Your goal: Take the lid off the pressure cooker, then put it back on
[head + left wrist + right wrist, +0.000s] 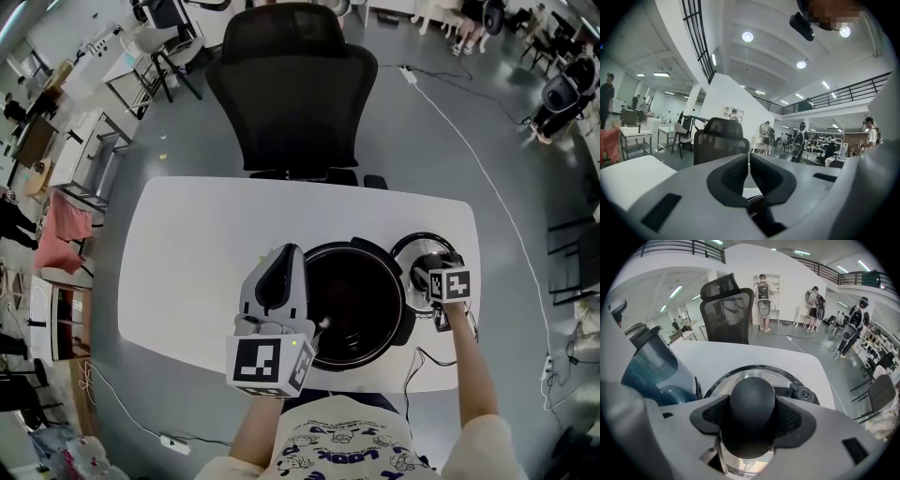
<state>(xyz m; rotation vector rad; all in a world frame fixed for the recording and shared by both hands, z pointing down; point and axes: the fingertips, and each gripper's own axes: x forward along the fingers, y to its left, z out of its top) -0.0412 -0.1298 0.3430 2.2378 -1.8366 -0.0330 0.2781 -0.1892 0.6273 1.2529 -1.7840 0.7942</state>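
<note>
The pressure cooker (352,305) stands uncovered in the middle of the white table (197,253), its dark pot open to view. Its glass lid (405,246) lies flat on the table just to the right of it. My right gripper (433,274) points steeply down over the lid. In the right gripper view the black knob (752,397) sits between the wide-spread jaws of my right gripper (752,417), with the pads right at its sides. My left gripper (286,261) hovers at the cooker's left rim, shut and empty; the left gripper view shows my left gripper (749,169) level, pads together.
A black office chair (291,84) stands behind the table's far edge. A white cable (469,150) runs over the floor at the right. The cooker's blue-grey body (651,366) rises close to the left of the lid. Desks and people fill the room beyond.
</note>
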